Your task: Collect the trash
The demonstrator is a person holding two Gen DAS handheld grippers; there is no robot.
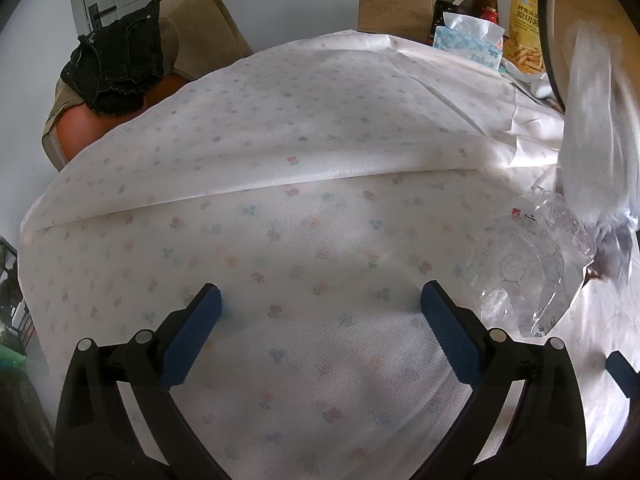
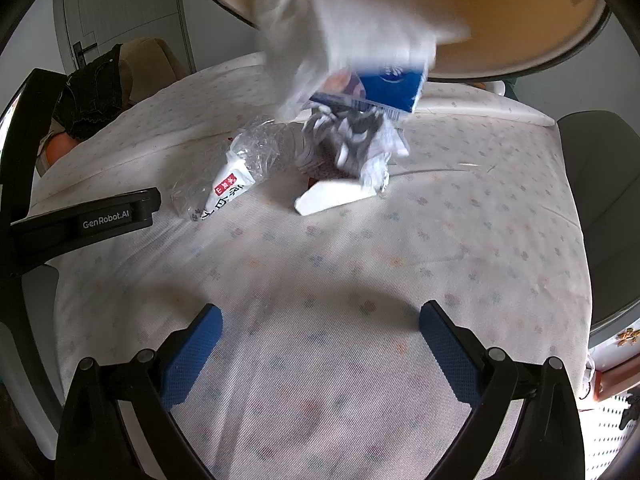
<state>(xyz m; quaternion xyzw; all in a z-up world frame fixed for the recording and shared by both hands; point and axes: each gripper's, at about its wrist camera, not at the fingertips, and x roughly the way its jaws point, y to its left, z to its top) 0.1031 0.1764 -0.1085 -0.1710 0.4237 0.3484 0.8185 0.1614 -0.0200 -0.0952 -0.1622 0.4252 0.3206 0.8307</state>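
1. The trash sits in a loose heap on the far part of the cloth-covered desk [image 2: 360,264]: a crushed clear plastic bottle [image 2: 244,160] with a white and red label lies on its side, a flat white piece [image 2: 332,198] lies just beside it, and a crumpled dark-and-white wrapper [image 2: 352,140] lies behind that piece.
2. Above the heap, a blurred white tissue [image 2: 360,20] and a blue carton [image 2: 388,90] hang in the air under the tilted rim of a round beige bin [image 2: 520,40].
3. The right hand-held gripper [image 2: 320,352] is spread wide above bare cloth, its blue pads [image 2: 192,356] holding and touching nothing.
4. The left hand-held gripper [image 1: 320,332] is likewise spread wide over the cloth, empty, with the bottle [image 1: 520,272] just beyond its right finger.
5. Only the right wrist view shows the carton, the white piece and the left tool's black arm labelled GenRobot.AI [image 2: 92,220].
6. Only the left wrist view shows the desk's far edge, with a tissue box [image 1: 468,42], a cardboard box [image 1: 396,8] and a yellow snack bag [image 1: 524,28].
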